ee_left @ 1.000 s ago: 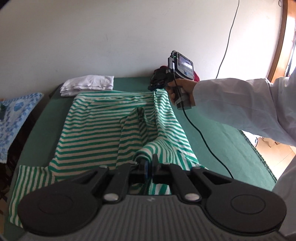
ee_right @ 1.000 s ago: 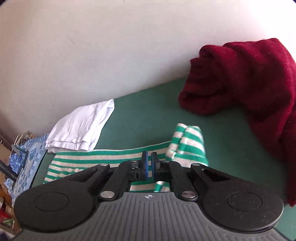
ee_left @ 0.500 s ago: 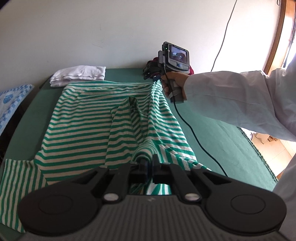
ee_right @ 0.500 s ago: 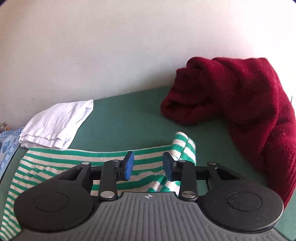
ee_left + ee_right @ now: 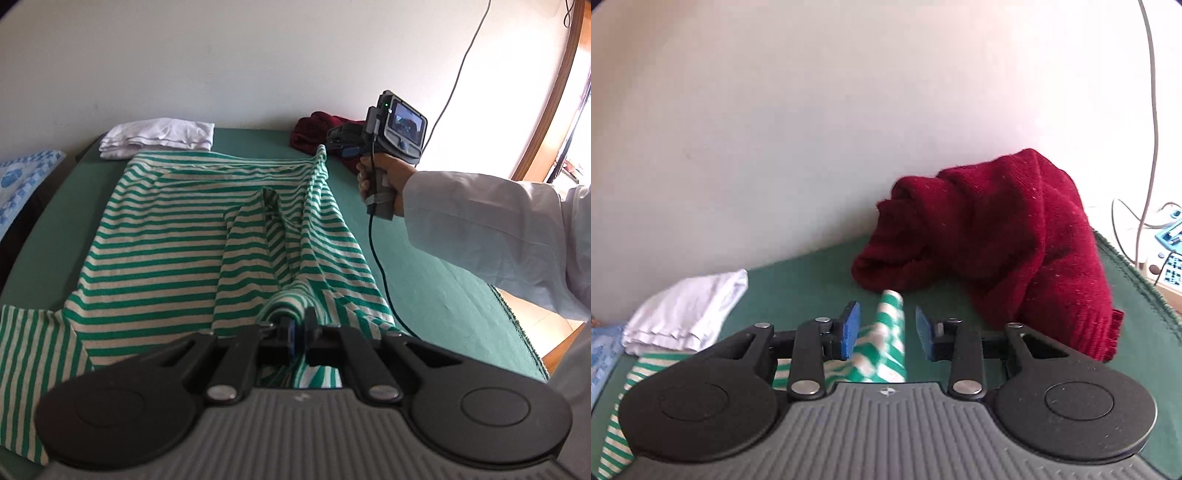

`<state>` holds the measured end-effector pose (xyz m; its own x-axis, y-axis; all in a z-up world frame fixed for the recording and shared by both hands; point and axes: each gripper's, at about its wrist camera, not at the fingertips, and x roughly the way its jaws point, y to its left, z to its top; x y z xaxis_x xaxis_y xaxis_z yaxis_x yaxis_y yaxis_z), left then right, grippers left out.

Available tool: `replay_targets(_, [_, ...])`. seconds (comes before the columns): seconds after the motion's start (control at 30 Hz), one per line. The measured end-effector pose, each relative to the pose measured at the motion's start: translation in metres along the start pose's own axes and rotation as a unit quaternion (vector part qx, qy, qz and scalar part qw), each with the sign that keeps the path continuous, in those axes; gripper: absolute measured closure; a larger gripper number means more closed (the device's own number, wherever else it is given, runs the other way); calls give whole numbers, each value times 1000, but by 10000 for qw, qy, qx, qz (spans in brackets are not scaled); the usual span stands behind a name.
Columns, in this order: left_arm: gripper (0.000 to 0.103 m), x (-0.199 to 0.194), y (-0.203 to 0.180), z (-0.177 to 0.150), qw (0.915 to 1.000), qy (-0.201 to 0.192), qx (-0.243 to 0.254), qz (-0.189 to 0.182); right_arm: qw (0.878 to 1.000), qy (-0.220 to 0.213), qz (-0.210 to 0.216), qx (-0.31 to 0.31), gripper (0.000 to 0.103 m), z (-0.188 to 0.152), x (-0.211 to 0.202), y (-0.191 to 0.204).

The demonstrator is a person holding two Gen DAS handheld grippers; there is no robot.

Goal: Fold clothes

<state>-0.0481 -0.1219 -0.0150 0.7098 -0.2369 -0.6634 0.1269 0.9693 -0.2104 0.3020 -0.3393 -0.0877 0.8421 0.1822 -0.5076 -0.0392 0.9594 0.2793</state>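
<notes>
No writing is legible; the left gripper (image 5: 299, 332) pinches the striped shirt (image 5: 177, 236), while the right gripper (image 5: 886, 328) is opening, the shirt's corner loose between its pads.

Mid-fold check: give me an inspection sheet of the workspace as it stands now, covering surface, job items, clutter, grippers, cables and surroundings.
Surface: green cloth-covered table, edge fringed.
Job's things: green-striped shirt spread out, right side bunched into a ridge; folded white garment at the far edge; red sweater heaped by the wall.
Clutter: blue patterned cloth off the left side.
Grippers: left gripper shut on the striped shirt's near edge; right gripper jaws opening, shirt corner between them, pads not pressing.
Cables: black cable hanging from the right gripper's handle; grey cable on the wall.
Surroundings: white wall, wooden frame.
</notes>
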Motion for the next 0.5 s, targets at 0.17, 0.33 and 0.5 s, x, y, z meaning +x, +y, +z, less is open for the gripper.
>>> replay_targets(0.17, [102, 3, -2, 0, 9998, 81, 157, -21, 9968, 450, 204, 629, 65, -3, 14, -16])
replay_targets(0.33, [101, 4, -2, -1, 9997, 151, 186, -18, 9989, 428, 176, 69, 62, -6, 14, 14])
replay_targets(0.5, [101, 1, -3, 0, 9998, 60, 193, -2, 9950, 743, -234, -629, 79, -13, 28, 42])
